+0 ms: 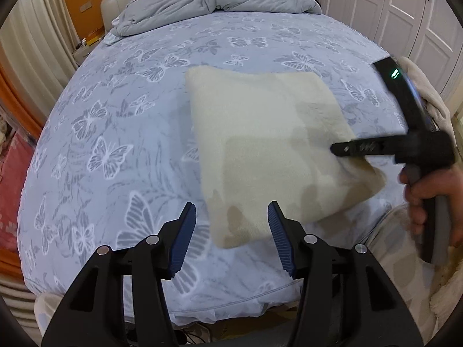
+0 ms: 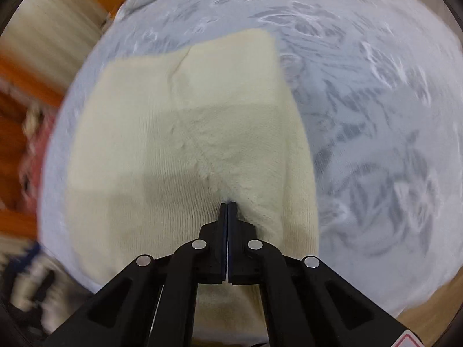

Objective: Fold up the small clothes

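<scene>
A cream knitted garment (image 1: 269,150) lies folded into a rough rectangle on the butterfly-print bed sheet (image 1: 115,121). My left gripper (image 1: 231,208) hovers open above the garment's near edge, and nothing is between its blue pads (image 1: 182,237). My right gripper (image 2: 228,204) is shut, its tips pinching a pucker of the cream garment (image 2: 179,133) near its right side. In the left wrist view the right gripper (image 1: 334,148) reaches in from the right onto the garment, held by a person's hand (image 1: 425,196).
A crumpled grey duvet (image 1: 220,0) is heaped at the far end of the bed by a beige headboard (image 1: 115,3). White wardrobe doors (image 1: 405,11) stand on the right. More fluffy cream fabric (image 1: 434,101) lies at the bed's right edge.
</scene>
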A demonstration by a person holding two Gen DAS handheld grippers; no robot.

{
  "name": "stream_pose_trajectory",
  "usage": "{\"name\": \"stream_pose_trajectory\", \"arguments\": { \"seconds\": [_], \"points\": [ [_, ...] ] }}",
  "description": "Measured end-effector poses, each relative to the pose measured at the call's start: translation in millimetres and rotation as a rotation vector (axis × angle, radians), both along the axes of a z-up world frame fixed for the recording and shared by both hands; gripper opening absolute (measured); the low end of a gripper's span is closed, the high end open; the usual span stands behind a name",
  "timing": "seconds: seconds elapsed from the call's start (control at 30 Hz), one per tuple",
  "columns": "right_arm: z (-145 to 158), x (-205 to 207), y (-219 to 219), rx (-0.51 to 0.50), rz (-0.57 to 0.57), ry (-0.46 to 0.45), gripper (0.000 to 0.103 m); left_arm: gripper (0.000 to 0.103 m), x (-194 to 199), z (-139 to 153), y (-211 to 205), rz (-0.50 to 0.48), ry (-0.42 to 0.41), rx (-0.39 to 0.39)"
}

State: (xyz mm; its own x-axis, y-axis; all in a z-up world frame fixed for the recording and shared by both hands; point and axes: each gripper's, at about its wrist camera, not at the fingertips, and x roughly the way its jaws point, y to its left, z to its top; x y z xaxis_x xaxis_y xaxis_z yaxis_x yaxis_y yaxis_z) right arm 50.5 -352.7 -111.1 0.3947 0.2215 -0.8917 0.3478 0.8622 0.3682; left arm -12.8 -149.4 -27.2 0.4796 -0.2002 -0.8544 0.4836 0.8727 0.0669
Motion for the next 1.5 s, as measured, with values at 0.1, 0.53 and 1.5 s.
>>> {"name": "stream_pose_trajectory", "arguments": {
  "seconds": [0.1,0.53,1.5],
  "points": [
    [32.9,-6.7,14.1,-0.066,0.042,-0.086,0.005,0.055,2.8,-0.4,0.0,0.008,-0.002,-0.004],
    [34.8,-45.3,13.2,-0.175,-0.04,-0.068,0.06,0.072,11.7,-17.8,7.5,0.085,0.04,0.046],
    [-76.1,-1.3,-38.4,0.567,-0.185,-0.047,0.088,0.098,120.7,-77.7,-31.2,0.27,0.363,-0.182]
  ]
}}
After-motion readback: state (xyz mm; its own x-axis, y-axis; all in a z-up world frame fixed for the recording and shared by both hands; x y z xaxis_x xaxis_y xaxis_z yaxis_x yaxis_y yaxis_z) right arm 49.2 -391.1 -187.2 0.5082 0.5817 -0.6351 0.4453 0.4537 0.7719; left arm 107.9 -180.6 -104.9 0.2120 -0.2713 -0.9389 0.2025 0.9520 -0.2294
